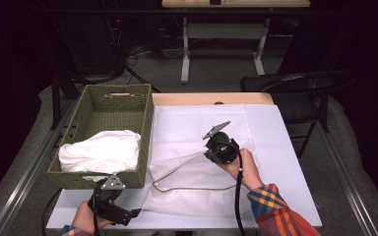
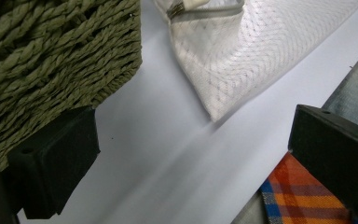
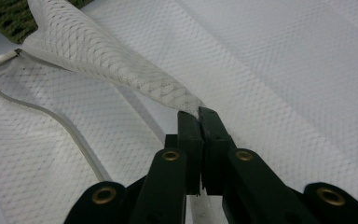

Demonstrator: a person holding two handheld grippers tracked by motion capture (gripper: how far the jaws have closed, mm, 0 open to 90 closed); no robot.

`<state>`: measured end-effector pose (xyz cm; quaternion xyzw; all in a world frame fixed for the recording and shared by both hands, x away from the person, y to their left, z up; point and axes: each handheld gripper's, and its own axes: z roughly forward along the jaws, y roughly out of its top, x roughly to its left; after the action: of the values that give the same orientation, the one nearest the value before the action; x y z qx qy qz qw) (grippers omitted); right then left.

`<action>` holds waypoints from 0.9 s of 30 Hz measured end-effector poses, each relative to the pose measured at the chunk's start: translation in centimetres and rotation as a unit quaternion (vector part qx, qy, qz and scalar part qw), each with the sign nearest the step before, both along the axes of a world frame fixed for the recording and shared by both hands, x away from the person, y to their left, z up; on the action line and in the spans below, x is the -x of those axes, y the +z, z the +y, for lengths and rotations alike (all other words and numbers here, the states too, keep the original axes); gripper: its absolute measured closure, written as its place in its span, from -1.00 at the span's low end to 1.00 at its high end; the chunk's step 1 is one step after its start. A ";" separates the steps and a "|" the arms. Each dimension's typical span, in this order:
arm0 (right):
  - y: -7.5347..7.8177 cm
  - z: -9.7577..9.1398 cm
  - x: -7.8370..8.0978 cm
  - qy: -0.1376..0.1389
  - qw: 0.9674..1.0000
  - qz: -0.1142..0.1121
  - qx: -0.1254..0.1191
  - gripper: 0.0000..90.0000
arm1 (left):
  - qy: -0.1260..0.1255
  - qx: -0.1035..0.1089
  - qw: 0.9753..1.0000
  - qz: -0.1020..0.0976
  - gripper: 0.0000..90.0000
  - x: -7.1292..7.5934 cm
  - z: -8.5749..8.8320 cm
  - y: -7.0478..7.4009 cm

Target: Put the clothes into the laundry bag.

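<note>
Left gripper point(image 1: 137, 212): it is held low at the near edge of the table, just beside the basket's near corner; its jaws are spread wide and nothing is held between them, with bare table seen in the gap.
Sleeve point(image 2: 303, 196): a checked orange and blue cuff is seen beside one jaw in the left gripper view.
Table point(image 1: 295, 167): a white top is seen, with part of it covered by a white cloth.
Mesh bag point(image 1: 197, 194): it is laid flat on the near middle of the table, to the right of the basket; its open edge, lined with a grey zip, is curved across the top layer.
Right gripper point(image 3: 198, 113): it is held above the bag's far edge; its jaws are pressed together on a pinch of the mesh, and that upper layer is pulled up into a taut ridge.
Zip end point(image 3: 3, 57): a small white tip is seen at the bag's corner, near the basket.
Basket point(image 1: 145, 123): a green woven basket is stood on the left of the table, touching the cloth's edge.
Bundle point(image 1: 101, 151): a crumpled white bundle is lain in the near half of the basket.
Chair point(image 1: 295, 83): a dark chair is stood beyond the table's far right corner.
</note>
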<state>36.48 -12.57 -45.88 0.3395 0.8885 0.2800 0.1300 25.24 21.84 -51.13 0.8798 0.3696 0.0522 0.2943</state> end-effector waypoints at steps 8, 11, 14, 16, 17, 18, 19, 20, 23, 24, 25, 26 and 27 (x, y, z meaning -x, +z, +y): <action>1.7 -0.8 0.0 -0.015 1.000 -0.010 -0.012 0.97 | 0.001 0.000 1.000 0.001 -0.97 0.0 -0.1 0.0; 2.2 -1.0 0.2 -0.020 1.000 -0.016 -0.018 0.97 | -0.002 -0.001 1.000 0.000 -0.97 -0.1 -0.2 0.0; 2.6 -1.1 0.4 -0.022 0.999 -0.021 -0.020 0.97 | -0.006 0.000 1.000 0.000 -0.97 -0.1 -0.3 0.0; 2.8 -1.2 0.6 -0.021 0.999 -0.022 -0.020 0.97 | -0.008 -0.003 1.000 -0.001 -0.97 -0.1 -0.3 0.0; 3.0 -1.3 0.7 -0.023 0.999 -0.025 -0.022 0.97 | -0.004 -0.003 1.000 0.001 -0.97 -0.1 -0.4 0.0; 3.2 -1.3 0.9 -0.025 0.999 -0.025 -0.024 0.97 | -0.005 -0.003 1.000 0.003 -0.97 -0.1 -0.4 0.0; 3.5 -1.3 1.0 -0.022 0.999 -0.029 -0.024 0.97 | -0.006 -0.004 1.000 0.005 -0.97 -0.1 -0.4 0.0; 3.8 -1.3 1.2 -0.024 0.999 -0.033 -0.026 0.97 | -0.007 -0.006 1.000 0.003 -0.97 0.0 -0.4 0.0; 4.4 -1.3 1.7 -0.024 0.998 -0.043 -0.033 0.97 | -0.009 -0.005 1.000 0.001 -0.97 0.2 -0.4 0.1; 4.6 -1.3 1.9 -0.021 0.998 -0.047 -0.035 0.98 | -0.008 -0.004 1.000 0.000 -0.97 0.3 -0.5 0.1; 4.9 -1.3 2.0 -0.020 0.998 -0.050 -0.037 0.98 | -0.013 -0.004 1.000 0.001 -0.97 0.3 -0.4 0.2; 5.1 -1.3 2.1 -0.019 0.998 -0.054 -0.039 0.98 | -0.016 0.001 1.000 0.001 -0.98 0.3 -0.5 0.2; 5.2 -1.3 2.1 -0.017 0.997 -0.057 -0.040 0.98 | -0.025 0.003 1.000 0.000 -0.99 0.4 -0.4 0.3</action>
<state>34.35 -13.88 -40.65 0.3429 0.8619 0.3320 0.1714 24.86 21.42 -50.82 0.8881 0.3474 0.0435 0.2979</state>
